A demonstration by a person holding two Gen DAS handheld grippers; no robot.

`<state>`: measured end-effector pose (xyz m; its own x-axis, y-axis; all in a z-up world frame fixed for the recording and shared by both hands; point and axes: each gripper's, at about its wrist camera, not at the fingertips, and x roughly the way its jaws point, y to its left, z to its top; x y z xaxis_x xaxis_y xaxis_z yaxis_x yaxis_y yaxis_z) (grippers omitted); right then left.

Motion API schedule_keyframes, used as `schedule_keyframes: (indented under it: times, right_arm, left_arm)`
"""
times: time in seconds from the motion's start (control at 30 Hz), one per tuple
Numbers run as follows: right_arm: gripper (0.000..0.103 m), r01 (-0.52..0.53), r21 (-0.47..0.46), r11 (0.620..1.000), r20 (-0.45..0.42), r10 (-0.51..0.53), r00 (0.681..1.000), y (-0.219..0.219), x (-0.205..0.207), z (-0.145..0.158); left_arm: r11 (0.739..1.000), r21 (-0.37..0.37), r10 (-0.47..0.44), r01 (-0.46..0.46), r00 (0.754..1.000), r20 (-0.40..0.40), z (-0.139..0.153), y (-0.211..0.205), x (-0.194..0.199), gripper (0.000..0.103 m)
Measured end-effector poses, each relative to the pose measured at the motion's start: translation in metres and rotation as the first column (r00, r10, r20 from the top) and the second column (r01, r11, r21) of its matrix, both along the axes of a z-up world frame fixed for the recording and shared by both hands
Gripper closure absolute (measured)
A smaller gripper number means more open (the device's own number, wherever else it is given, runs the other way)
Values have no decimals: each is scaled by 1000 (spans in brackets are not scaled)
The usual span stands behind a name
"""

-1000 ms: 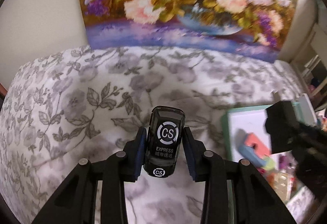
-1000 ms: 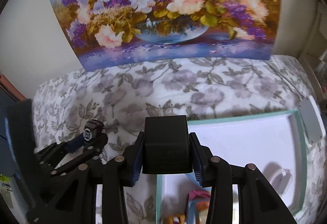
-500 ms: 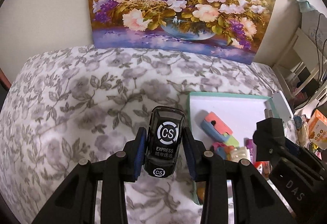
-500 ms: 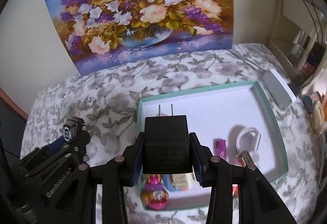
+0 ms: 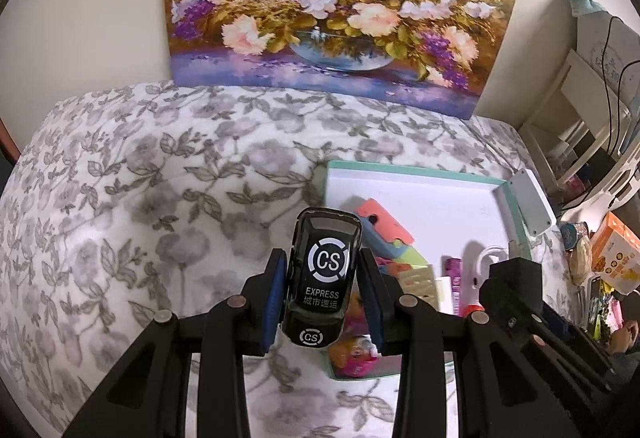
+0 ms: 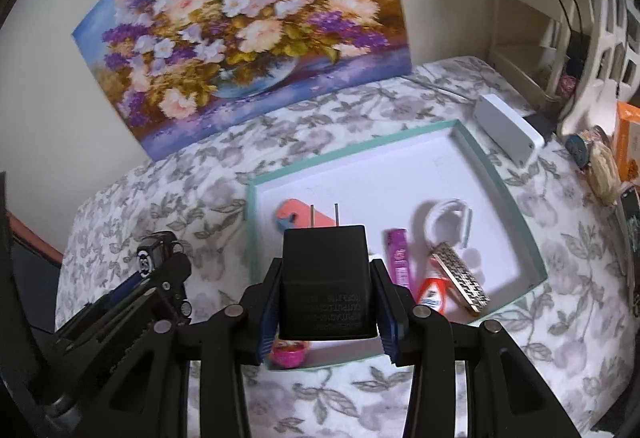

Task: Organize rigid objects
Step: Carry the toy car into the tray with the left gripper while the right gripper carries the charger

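Note:
My left gripper [image 5: 323, 298] is shut on a black toy car [image 5: 323, 274] marked "CS EXPRESS", held above the left near corner of a white tray with a teal rim [image 5: 420, 171]. My right gripper [image 6: 326, 298] is shut on a black plug adapter [image 6: 326, 286] with two prongs pointing forward, held over the tray's near left part [image 6: 352, 154]. The left gripper and car show at the left of the right wrist view [image 6: 154, 262]. The right gripper shows at the right of the left wrist view [image 5: 512, 290].
The tray holds a coral and blue block [image 6: 292, 216], a purple tube [image 6: 398, 258], a white ring piece [image 6: 446, 214], a patterned bar [image 6: 460, 278] and a pink toy [image 6: 288, 354]. A white box [image 6: 508, 134] lies past its far right corner. A flower painting [image 5: 332, 6] leans behind. Clutter stands at right.
Both grippers have moved right and forward over the tray with their objects still held. More of the tray and its contents has come into view.

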<state>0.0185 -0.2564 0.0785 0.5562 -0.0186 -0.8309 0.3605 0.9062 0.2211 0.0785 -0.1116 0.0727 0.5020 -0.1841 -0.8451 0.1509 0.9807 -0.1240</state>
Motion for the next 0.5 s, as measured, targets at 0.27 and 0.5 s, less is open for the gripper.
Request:
schedule_keyframes:
  times: [0.27, 0.5]
  right_arm:
    - [59, 66, 42, 997, -48, -64, 997, -38, -3, -19]
    - [59, 130, 61, 990, -89, -125, 988, -73, -5, -36]
  left_arm:
    - [999, -20, -41, 40, 999, -17, -14, -29, -5, 66]
    - [993, -34, -113, 112, 993, -33, -20, -59, -7, 66]
